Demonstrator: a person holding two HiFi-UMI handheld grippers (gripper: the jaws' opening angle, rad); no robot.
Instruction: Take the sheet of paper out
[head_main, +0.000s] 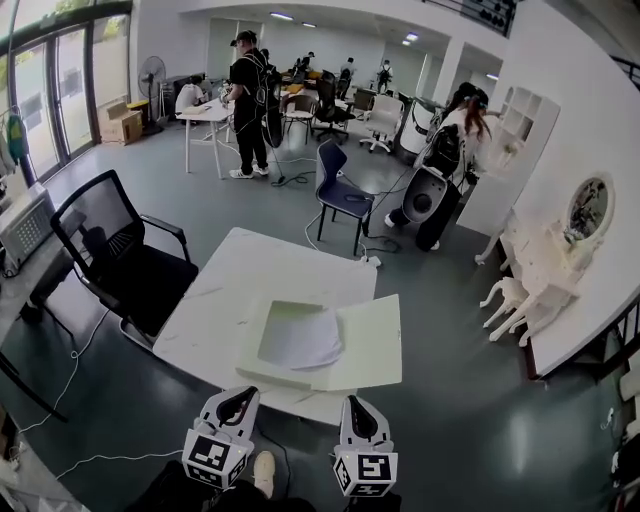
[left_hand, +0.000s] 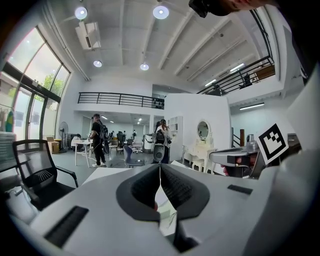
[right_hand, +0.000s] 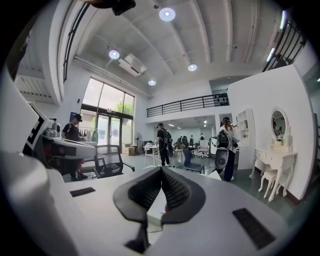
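A white sheet of paper (head_main: 300, 337) lies in the tray half of an open pale flat box (head_main: 372, 345) near the front edge of a white table (head_main: 250, 265). Both grippers hover short of that edge, apart from the box. My left gripper (head_main: 239, 394) is at the lower left, its jaws shut with nothing between them. My right gripper (head_main: 358, 403) is beside it at the lower right, also shut and empty. In the left gripper view the left gripper (left_hand: 160, 168) has its pads closed together, and the right gripper view shows the same of the right gripper (right_hand: 161, 170).
A black mesh office chair (head_main: 120, 250) stands at the table's left, a blue chair (head_main: 340, 190) beyond its far side. A white dressing table and stool (head_main: 540, 275) line the right wall. People stand farther back. Cables run across the floor (head_main: 80, 350).
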